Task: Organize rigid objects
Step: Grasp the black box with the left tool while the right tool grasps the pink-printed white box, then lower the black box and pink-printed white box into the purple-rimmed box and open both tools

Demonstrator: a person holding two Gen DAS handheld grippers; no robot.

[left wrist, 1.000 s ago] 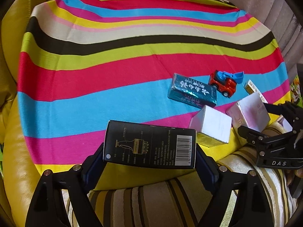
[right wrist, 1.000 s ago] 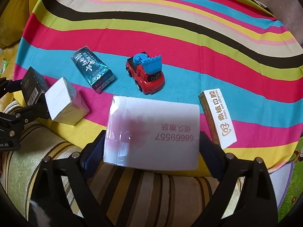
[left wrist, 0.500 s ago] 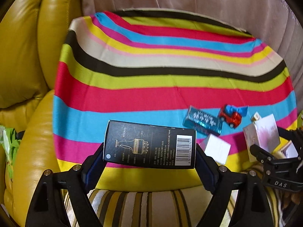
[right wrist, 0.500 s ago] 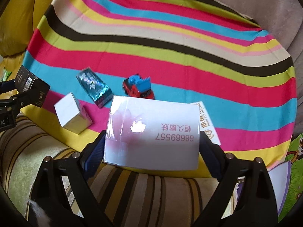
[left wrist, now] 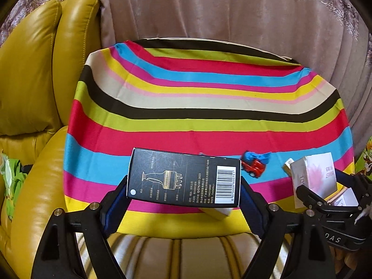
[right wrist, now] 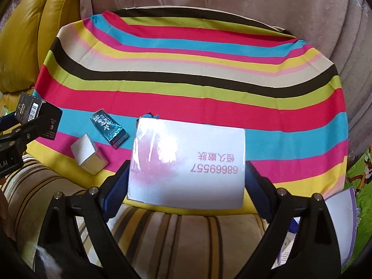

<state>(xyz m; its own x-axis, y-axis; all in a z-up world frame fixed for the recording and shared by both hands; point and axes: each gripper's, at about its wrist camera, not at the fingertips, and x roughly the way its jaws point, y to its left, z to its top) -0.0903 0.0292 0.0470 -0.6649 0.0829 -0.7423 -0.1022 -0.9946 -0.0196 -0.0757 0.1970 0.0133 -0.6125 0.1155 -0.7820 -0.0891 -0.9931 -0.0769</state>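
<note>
My left gripper is shut on a black box with a barcode, held crosswise above the near edge of the striped cloth. My right gripper is shut on a white and pink box with red print, also lifted. The right gripper's box shows at the right of the left wrist view. On the cloth lie a red and blue toy truck, a teal foil box and a silver cube box. The truck is mostly hidden behind the white box in the right wrist view.
The cloth covers a surface in front of a pinkish curtain. A yellow leather sofa stands at the left. A striped cushion lies below the grippers. A slim white and gold box peeks out beside the held white box.
Both grippers have risen and tilted up with their boxes; the cloth objects look smaller and farther, and the curtain and sofa have come into view.
</note>
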